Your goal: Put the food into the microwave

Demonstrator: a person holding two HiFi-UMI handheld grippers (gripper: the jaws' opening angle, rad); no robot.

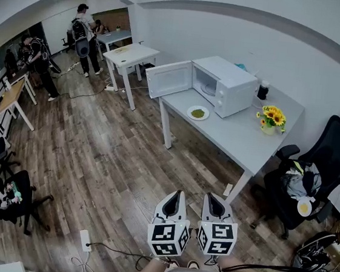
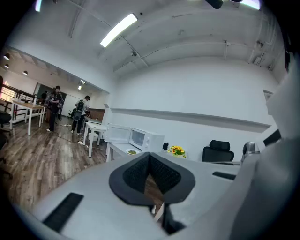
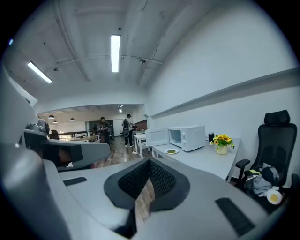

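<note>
The left gripper (image 1: 177, 195) and right gripper (image 1: 211, 198) are clenched on nothing, well short of the far table (image 1: 249, 138). The plate of food (image 1: 197, 112) sits there, just before the open microwave (image 1: 224, 85). Best to approach its near rim level, with the jaws opened.

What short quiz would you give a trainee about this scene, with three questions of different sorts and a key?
1. Short answer: in what state is the door of the microwave?
2. True or false: the left gripper and the right gripper are both shut and hold nothing.
3. Choose one. The plate with green food lies:
A. inside the microwave
B. on the table, in front of the microwave
C. in a gripper

Key:
1. Open.
2. True.
3. B.
</note>
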